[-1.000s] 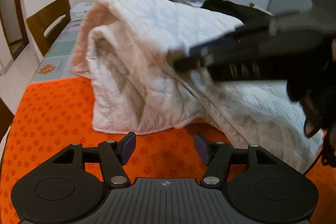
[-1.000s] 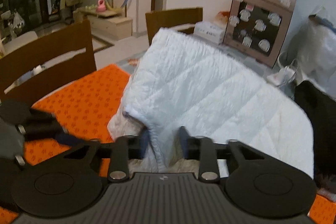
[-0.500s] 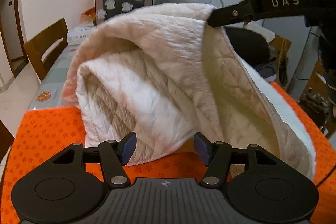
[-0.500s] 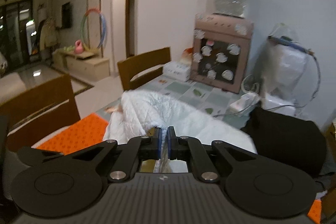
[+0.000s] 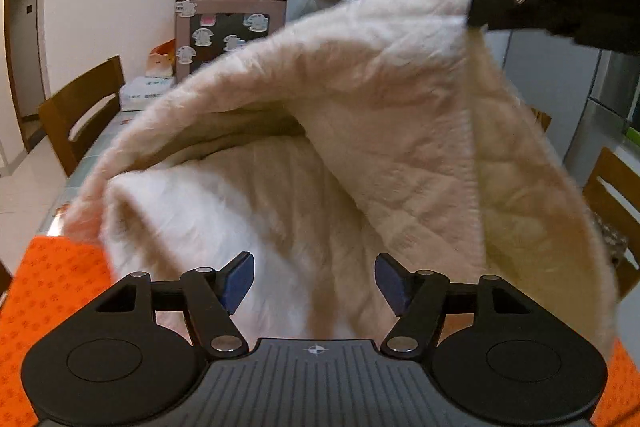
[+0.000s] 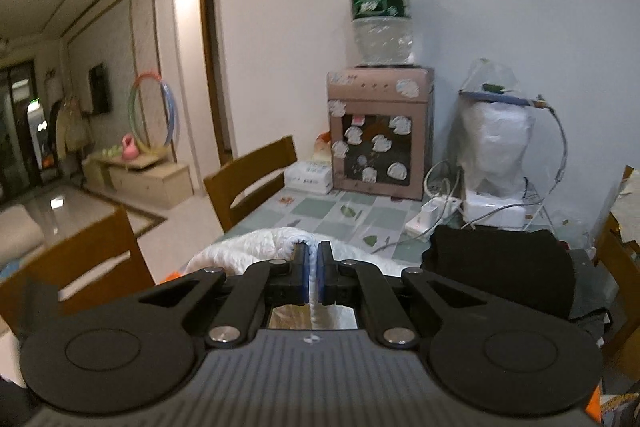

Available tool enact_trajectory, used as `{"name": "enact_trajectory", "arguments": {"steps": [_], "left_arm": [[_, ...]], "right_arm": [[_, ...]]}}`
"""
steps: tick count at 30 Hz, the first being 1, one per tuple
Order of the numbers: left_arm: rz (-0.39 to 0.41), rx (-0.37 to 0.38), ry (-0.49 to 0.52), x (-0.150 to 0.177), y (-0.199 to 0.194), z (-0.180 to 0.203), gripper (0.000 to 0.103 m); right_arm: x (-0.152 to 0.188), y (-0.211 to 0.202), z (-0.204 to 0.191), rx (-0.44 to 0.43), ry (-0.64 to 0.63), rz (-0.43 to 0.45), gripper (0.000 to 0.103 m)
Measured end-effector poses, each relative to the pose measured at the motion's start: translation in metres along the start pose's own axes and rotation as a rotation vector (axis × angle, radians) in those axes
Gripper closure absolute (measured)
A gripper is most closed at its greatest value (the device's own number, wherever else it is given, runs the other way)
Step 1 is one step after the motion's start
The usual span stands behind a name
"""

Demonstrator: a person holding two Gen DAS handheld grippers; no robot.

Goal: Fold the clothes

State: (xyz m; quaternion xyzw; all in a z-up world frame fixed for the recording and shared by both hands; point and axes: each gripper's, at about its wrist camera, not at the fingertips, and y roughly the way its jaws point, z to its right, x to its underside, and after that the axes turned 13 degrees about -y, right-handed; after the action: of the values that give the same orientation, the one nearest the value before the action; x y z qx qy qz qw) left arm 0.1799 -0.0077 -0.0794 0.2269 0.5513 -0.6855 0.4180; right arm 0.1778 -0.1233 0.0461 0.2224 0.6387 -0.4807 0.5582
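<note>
Right claw (image 6: 313, 273) clamped on edge of quilted cream garment (image 5: 360, 131), holding that corner high above orange mat (image 5: 56, 291) on counter (image 6: 320, 211). Seen from left, right claw (image 5: 520, 7) sits up and right of garment's bulk.

Left claw (image 5: 314, 281) gaping, gripping nothing, low over mat, garment's lower folded layer directly ahead between its fingers.

Lifted flap drapes from raised corner down-left toward mat; hem runs steeply down. Left claw nearer to lower free edge; judged best placed to pin or take it.
</note>
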Motion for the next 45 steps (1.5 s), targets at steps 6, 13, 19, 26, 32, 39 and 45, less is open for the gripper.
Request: {"name": "enact_trajectory", "arguments": {"steps": [6,13,19,26,32,39,45], "left_arm": [[0.016,-0.05,0.036,-0.004,0.03,0.03,0.03],[0.078,-0.126,0.052,-0.007,0.026,0.041,0.029],[0.093,-0.164,0.022,-0.005,0.0,0.034,0.03],[0.132,-0.201,-0.063,0.0,-0.047,0.015,0.03],[0.147,-0.204,-0.165,0.008,-0.088,-0.005,0.029],[0.121,-0.096,-0.154,0.021,-0.116,0.008,0.025],[0.142,0.164,0.065,0.025,-0.129,0.055,0.017]], "right_arm": [[-0.012,-0.029,0.015,0.033,0.03,0.058,0.099],[-0.025,-0.068,0.02,0.044,0.051,0.132,0.1],[-0.05,-0.116,0.016,0.041,0.068,0.259,0.1],[-0.076,-0.189,0.028,0.063,0.161,0.391,0.1],[-0.066,-0.255,0.042,0.158,0.257,0.417,0.1],[-0.07,-0.303,0.043,0.247,0.205,0.409,0.1],[-0.087,-0.321,0.039,0.259,0.134,0.412,0.1]]}}
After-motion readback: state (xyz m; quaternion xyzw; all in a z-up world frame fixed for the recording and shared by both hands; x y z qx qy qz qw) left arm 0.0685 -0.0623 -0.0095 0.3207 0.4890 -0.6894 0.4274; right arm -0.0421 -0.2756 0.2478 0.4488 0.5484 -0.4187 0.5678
